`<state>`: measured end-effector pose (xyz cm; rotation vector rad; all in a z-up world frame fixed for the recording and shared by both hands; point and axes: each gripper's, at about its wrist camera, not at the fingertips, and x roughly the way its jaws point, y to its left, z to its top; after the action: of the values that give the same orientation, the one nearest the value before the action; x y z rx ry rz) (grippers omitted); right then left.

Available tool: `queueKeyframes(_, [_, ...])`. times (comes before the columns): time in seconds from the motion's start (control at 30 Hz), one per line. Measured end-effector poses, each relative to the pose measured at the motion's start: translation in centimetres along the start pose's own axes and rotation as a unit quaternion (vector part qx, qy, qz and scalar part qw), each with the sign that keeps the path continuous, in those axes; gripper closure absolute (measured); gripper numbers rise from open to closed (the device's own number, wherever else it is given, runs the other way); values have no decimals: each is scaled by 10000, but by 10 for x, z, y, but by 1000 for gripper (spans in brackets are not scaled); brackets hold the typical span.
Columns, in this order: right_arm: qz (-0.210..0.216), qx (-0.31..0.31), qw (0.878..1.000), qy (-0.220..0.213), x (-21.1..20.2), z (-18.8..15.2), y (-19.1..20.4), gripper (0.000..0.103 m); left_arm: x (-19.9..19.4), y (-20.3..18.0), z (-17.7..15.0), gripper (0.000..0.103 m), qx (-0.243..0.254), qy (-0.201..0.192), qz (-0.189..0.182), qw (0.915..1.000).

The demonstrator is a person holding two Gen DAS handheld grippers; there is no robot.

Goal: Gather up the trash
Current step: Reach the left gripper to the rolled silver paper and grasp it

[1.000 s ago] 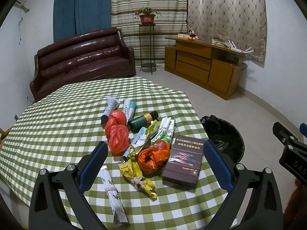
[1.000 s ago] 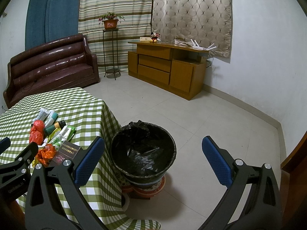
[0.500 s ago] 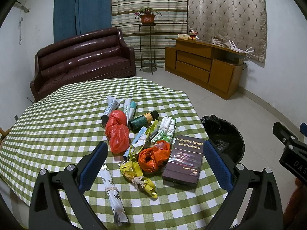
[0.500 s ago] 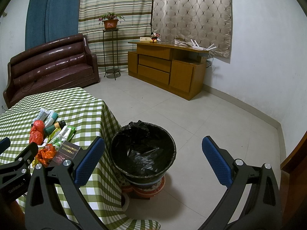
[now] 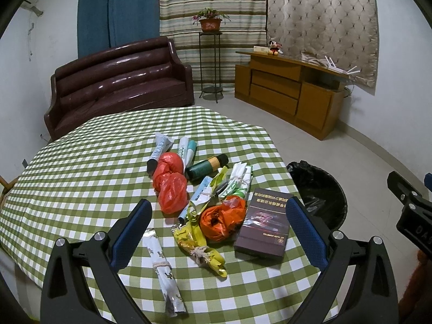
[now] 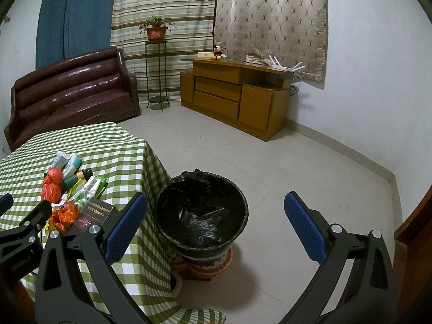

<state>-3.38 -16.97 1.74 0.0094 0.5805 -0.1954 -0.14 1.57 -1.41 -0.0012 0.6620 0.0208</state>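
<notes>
A pile of trash lies on the green checked table point(image 5: 81, 167): two red plastic bags point(image 5: 172, 186), an orange bag point(image 5: 220, 220), a dark box point(image 5: 266, 222), a green bottle point(image 5: 206, 166), tubes point(image 5: 186, 149), a yellow wrapper point(image 5: 201, 248) and a rolled white wrapper point(image 5: 164, 270). My left gripper point(image 5: 216, 232) is open and empty, above the near side of the pile. My right gripper point(image 6: 216, 229) is open and empty, above the black-lined trash bin point(image 6: 201, 216) on the floor right of the table. The pile also shows in the right wrist view point(image 6: 70, 202).
The bin point(image 5: 317, 194) stands close to the table's right edge. A brown sofa point(image 5: 118, 81), a plant stand point(image 5: 212, 54) and a wooden cabinet point(image 5: 289, 94) line the far wall. Tiled floor point(image 6: 283, 162) spreads to the right.
</notes>
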Motion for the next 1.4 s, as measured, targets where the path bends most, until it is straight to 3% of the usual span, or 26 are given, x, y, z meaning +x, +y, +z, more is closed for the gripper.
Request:
queueKeyframes(0.7, [168, -328, 9991, 187, 4, -13, 38, 4, -3, 72, -22, 7, -271, 477, 545, 9970])
queueKeyframes(0.93, [274, -455, 9982, 296, 6, -19, 58, 4, 1, 87, -30, 7, -367, 698, 506, 9956])
queueKeyframes(1.23, [290, -512, 9977, 333, 6, -21, 64, 5, 14, 77, -40, 7, -256, 1057, 333, 9935])
queueKeyframes(1.4, [339, -464, 9976, 392, 7, -22, 63, 6, 22, 72, -51, 12, -206, 1343, 260, 9904])
